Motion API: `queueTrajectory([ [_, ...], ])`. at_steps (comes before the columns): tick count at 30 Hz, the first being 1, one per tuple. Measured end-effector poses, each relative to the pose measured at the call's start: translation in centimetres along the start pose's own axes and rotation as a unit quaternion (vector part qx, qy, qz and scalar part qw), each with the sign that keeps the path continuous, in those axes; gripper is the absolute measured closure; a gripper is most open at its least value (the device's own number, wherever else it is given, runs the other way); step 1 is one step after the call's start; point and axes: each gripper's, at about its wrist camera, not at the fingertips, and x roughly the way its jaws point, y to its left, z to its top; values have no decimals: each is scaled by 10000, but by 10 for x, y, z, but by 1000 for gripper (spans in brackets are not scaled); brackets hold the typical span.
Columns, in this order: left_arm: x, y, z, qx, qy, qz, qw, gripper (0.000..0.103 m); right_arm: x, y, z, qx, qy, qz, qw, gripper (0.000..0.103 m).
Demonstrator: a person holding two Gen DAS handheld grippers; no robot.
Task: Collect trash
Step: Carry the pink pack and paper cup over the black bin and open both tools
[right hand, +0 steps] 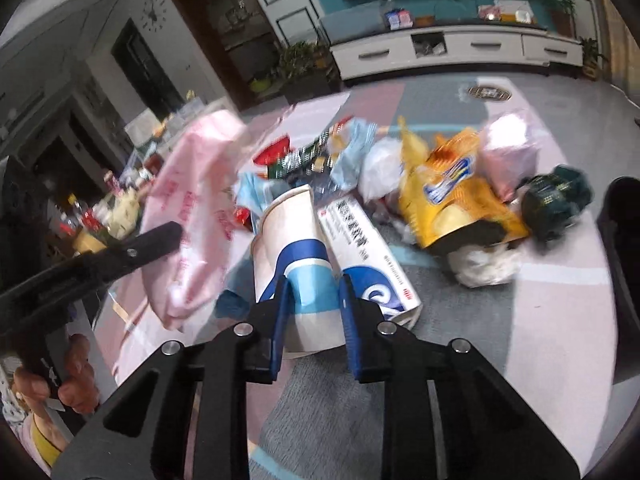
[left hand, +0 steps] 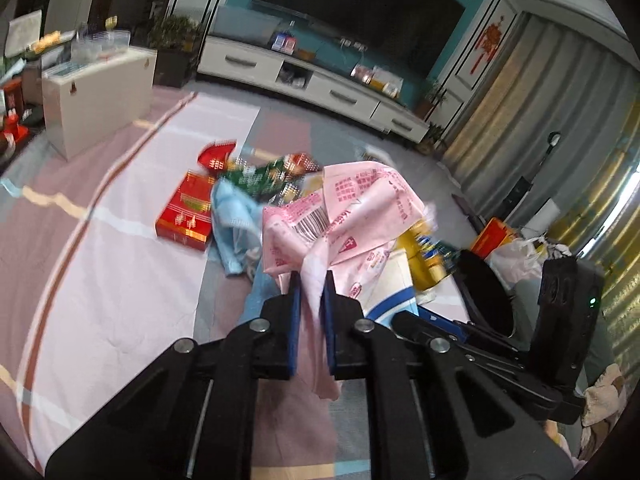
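Both tongs were clamped on trash when you held them over the pile. Your left gripper (left hand: 313,280) pinched the pink plastic bag (left hand: 352,208), thin and crinkly, with a twisted bit squeezed between the blue pads. Your right gripper (right hand: 313,292) squeezed the paper cup (right hand: 294,240), white with a blue swoosh, lying on its side and a little squashed. That cup sat in the middle of the pile, with the long white box (right hand: 368,248) touching it on the right and the shiny yellow chip bag (right hand: 452,196) farther right. You would have done well to lift slowly and keep both grips tight, because the bag looked slippery and the cup could crumple. A flat red box (left hand: 186,216) lay left of the pile on the striped sheet (left hand: 120,280).
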Motion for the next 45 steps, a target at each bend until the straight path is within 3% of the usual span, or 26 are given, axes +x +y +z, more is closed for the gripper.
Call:
queueTrajectory([
  [7, -34, -35, 16, 317, -330, -228, 9987, 91, -68, -21, 8, 338, -691, -64, 9970, 77],
  [13, -23, -83, 20, 711, -213, -478, 9961, 91, -128, -75, -1, 807, -1257, -662, 9866, 77],
  [19, 18, -148, 14, 1224, 115, -776, 9894, 91, -159, -125, -17, 1197, -1557, -1369, 9709, 77],
  [24, 61, -210, 7, 1753, 340, -1011, 9787, 91, -169, -165, -28, 1402, -1661, -1949, 9564, 77],
  [31, 140, -282, -8, 2204, 866, -1167, 9645, 91, -162, -215, -39, 1701, -1625, -2432, 9410, 77],
  [36, 184, -306, -18, 2376, 1128, -1055, 9590, 89, -149, -239, -43, 1790, -1447, -2584, 9382, 76],
  [39, 205, -314, -25, 2408, 1231, -982, 9577, 84, -144, -251, -43, 1898, -1346, -2641, 9360, 75],
  [40, 213, -316, -28, 2426, 1283, -943, 9570, 74, -142, -252, -44, 1929, -1314, -2652, 9355, 75],
  [41, 215, -318, -29, 2432, 1313, -912, 9567, 58, -140, -255, -45, 2002, -1294, -2670, 9338, 74],
  [43, 219, -321, -32, 2477, 1317, -859, 9560, 43, -139, -257, -45, 2079, -1285, -2622, 9336, 70],
  [45, 215, -321, -34, 2596, 1267, -786, 9541, 37, -143, -255, -46, 2096, -1307, -2647, 9322, 66],
])
